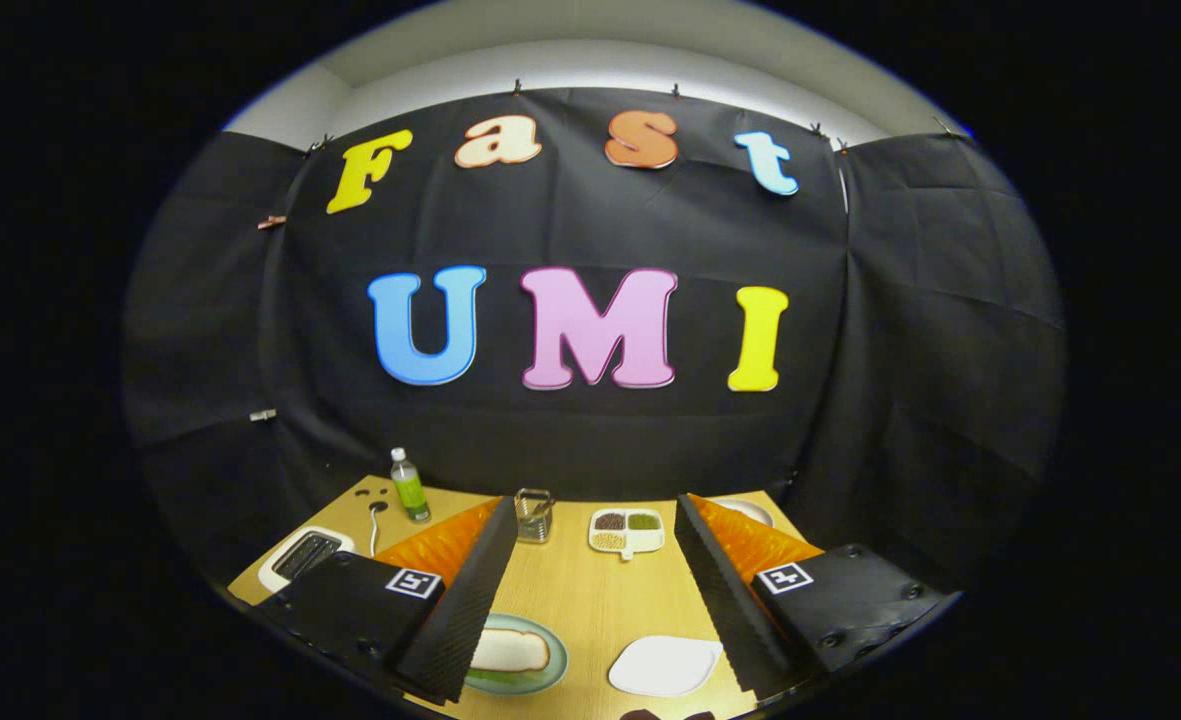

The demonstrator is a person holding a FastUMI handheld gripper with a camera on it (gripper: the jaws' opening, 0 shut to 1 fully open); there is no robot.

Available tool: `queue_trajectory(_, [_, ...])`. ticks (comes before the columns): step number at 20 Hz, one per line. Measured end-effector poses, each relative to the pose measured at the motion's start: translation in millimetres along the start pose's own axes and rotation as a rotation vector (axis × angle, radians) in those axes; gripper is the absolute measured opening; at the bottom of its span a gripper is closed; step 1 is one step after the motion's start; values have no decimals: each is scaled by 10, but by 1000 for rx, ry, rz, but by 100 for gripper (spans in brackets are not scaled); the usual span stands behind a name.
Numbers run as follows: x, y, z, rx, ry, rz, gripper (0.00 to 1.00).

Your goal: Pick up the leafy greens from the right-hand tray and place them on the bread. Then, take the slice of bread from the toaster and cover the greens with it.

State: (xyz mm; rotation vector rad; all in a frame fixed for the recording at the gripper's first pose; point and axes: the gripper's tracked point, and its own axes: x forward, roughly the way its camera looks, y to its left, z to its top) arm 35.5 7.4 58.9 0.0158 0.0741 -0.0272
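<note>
My gripper (595,505) is held high above the wooden table (580,600), its fingers spread wide open with nothing between them. A slice of bread (510,650) lies on a green plate (550,668) beside the left finger, partly covered by it. Right of that plate, between the fingers and close to me, is a flat white tray (665,665). The white toaster (302,556) with a dark slot stands at the table's left edge, beyond the left finger. I cannot make out what is in its slot.
A green bottle (410,485) stands at the back left. A small metal rack (533,514) and a divided white dish (627,531) of seeds and beans sit at the back centre. A white plate (750,511) peeks out behind the right finger.
</note>
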Motion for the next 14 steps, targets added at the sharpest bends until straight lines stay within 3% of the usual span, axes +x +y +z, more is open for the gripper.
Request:
queue_trajectory(5, [-44, -364, 96, 16, -31, -23, 98])
queue_trajectory(14, [109, -516, -137, 32, 35, 75, 99])
